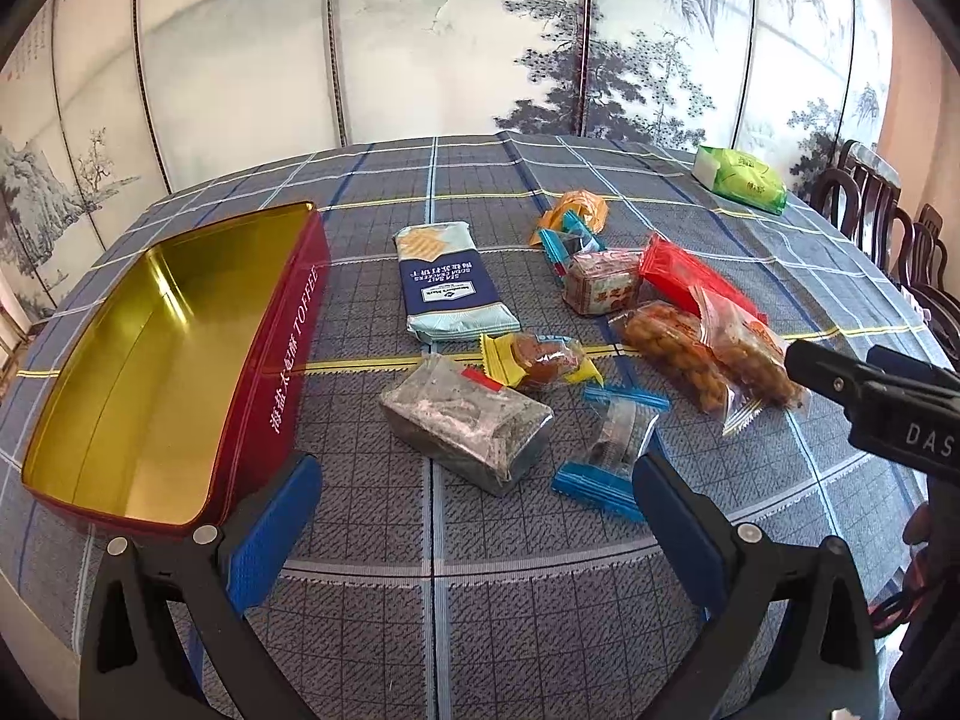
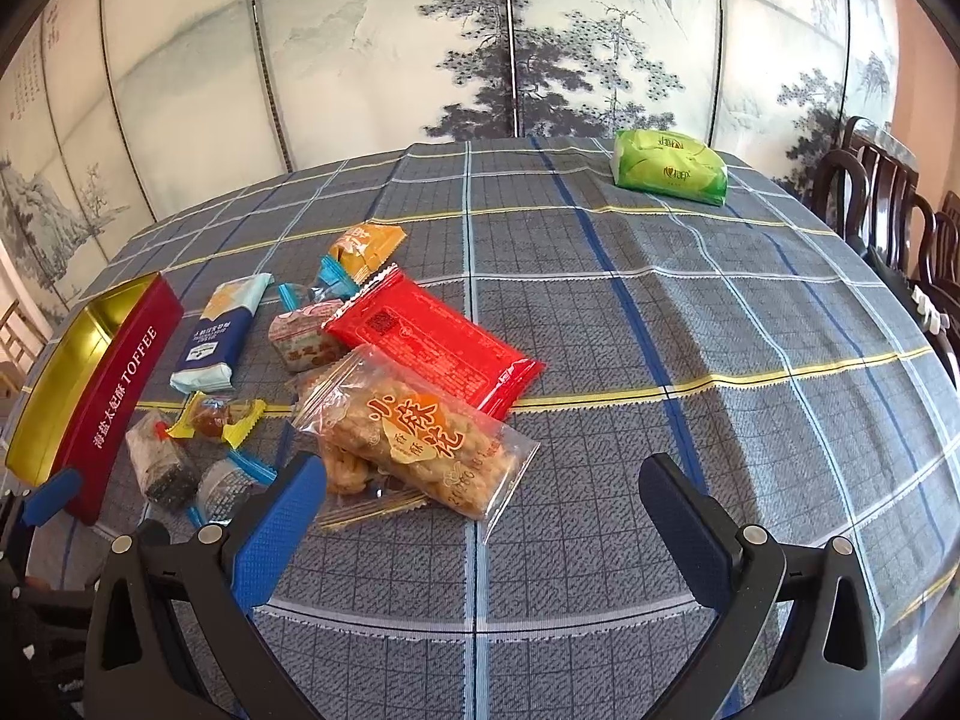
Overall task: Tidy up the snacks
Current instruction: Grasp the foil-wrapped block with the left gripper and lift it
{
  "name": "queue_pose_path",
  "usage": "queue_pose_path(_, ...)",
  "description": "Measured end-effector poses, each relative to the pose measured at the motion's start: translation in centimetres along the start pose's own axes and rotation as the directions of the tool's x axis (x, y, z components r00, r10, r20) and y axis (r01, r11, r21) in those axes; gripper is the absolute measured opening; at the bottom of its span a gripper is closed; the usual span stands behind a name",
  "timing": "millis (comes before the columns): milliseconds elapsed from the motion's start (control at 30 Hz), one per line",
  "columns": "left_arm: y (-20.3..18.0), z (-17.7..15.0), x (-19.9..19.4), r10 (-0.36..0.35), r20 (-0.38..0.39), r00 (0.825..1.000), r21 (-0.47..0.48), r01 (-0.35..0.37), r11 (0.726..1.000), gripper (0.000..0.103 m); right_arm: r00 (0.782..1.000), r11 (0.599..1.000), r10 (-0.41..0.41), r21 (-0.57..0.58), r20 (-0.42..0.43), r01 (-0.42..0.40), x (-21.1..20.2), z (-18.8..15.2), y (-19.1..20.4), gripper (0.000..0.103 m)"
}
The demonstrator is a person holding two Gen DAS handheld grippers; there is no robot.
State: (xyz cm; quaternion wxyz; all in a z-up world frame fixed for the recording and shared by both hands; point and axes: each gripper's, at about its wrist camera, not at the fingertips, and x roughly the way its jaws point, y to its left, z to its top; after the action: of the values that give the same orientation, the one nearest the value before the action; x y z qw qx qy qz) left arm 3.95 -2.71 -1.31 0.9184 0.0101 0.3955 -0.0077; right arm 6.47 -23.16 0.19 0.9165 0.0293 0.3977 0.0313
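Note:
An open red toffee tin [image 1: 288, 354] with a bare gold inside [image 1: 138, 360] lies at the table's left; it also shows in the right wrist view [image 2: 120, 384]. Loose snacks lie to its right: a blue cracker pack [image 1: 447, 282], a grey sesame bar [image 1: 465, 426], a yellow-wrapped candy [image 1: 540, 360], a blue-wrapped candy [image 1: 612, 444], a clear bag of fried twists [image 2: 414, 438], a red pack [image 2: 432, 345]. My left gripper [image 1: 474, 498] is open, empty, just short of the sesame bar. My right gripper [image 2: 480, 498] is open, empty, beside the twists bag.
A green tissue pack [image 2: 669, 168] sits at the far right of the checked tablecloth [image 2: 660, 330]. A painted folding screen [image 2: 480, 42] stands behind the table. Dark wooden chairs [image 2: 888, 204] stand at the right edge. The right gripper's body [image 1: 870, 396] shows in the left wrist view.

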Motion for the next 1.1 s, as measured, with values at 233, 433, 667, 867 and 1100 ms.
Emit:
queue_pose_path(233,0.0,1.6,2.3,0.01,-0.03,0.999,-0.046,-0.011,0.999,0.102,1.0,1.0,0.025,0.018,-0.007,-0.025,0.4,-0.3,-0.7,0.103)
queue_pose_path(433,0.0,2.7,4.4,0.061,-0.055,0.997,-0.084,-0.065,0.994,0.068,0.998,0.996,0.053,0.068,-0.029,-0.051,0.8,-0.6,-1.8,0.103)
queue_pose_path(667,0.8,2.2,4.3,0.016,-0.056,0.998,-0.12,-0.023,0.993,0.06,0.999,0.996,0.04,0.083,-0.023,-0.038,0.4,-0.6,-2.6,0.103)
queue_pose_path(867,1.7,2.5,1.6,-0.017,-0.001,1.0,-0.124,0.016,0.992,0.059,0.999,0.997,0.036,0.067,-0.023,-0.035,0.1,-0.7,-2.0,0.103)
queue_pose_path(1100,4.9,4.2,-2.5,-0.013,0.07,0.997,-0.153,0.023,0.988,0.059,0.999,0.999,0.032,0.031,-0.019,-0.031,-0.6,-0.8,-0.6,0.103)
